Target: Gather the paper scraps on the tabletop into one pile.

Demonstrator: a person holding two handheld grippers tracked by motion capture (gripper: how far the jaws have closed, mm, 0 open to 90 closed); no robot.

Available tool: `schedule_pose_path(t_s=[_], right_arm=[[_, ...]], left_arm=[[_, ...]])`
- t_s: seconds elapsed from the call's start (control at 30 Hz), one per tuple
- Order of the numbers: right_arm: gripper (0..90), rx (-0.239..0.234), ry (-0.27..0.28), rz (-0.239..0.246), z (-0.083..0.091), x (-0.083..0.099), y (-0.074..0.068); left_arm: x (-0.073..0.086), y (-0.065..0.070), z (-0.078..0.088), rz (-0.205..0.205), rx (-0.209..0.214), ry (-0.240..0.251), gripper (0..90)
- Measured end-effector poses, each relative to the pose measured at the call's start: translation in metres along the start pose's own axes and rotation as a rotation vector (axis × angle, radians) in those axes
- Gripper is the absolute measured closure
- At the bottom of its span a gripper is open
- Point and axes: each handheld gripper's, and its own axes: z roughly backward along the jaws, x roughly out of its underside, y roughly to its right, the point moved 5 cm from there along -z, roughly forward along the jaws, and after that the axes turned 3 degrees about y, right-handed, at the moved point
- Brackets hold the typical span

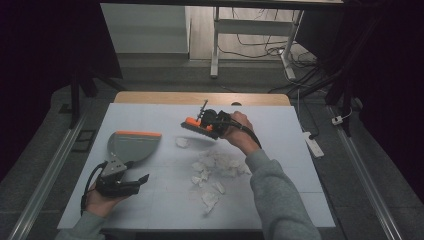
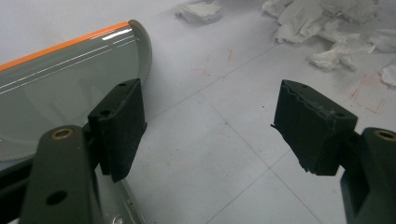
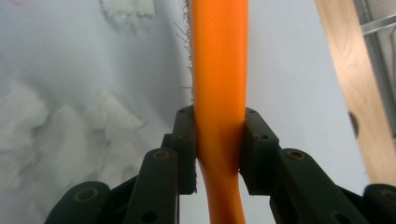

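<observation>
Jaws of the left gripper (image 1: 142, 179) stand wide with nothing between them, resting low on the table (image 1: 150, 210) just on the person's side of the grey dustpan (image 1: 131, 146), whose orange-edged lip faces away from the person. In the left gripper view one black pad (image 2: 119, 126) lies right against the dustpan's (image 2: 60, 79) rim while the other hangs over bare table. To the right of the dustpan, one stray scrap of paper (image 1: 182, 142) lies a little apart, and further right sits the main heap of torn paper scraps (image 1: 216, 167), trailing toward the person. Above the far side of that heap the right gripper (image 1: 204, 125) is clamped on the orange brush (image 1: 196, 125); in the right gripper view both pads press the brush's (image 3: 219, 74) handle, bristles showing on its left edge.

Judged from this, the step in hand is sweeping the scraps toward the dustpan. To do it well, the brush should probably come down beyond the heap, bristles flat on the table, and draw leftward in short strokes. The free gripper would best take the dustpan's handle first, so the pan does not slide.
</observation>
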Motion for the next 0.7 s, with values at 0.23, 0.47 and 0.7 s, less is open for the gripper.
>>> schedule_pose_path(t_s=[0.23, 0.47, 0.7], right_arm=[[70.3, 0.004, -0.020, 0.060, -0.024, -0.021, -0.008], [70.3, 0.002, -0.045, 0.123, -0.037, -0.028, -0.016], [70.4, -0.027, -0.074, 0.191, -0.029, -0.023, -0.031]], left_arm=[[0.002, 0.001, 0.000, 0.004, 0.002, 0.000, 25.8], [0.003, 0.000, 0.000, 0.008, -0.003, -0.001, 25.8], [0.004, -0.001, 0.001, 0.011, -0.008, -0.001, 25.9]])
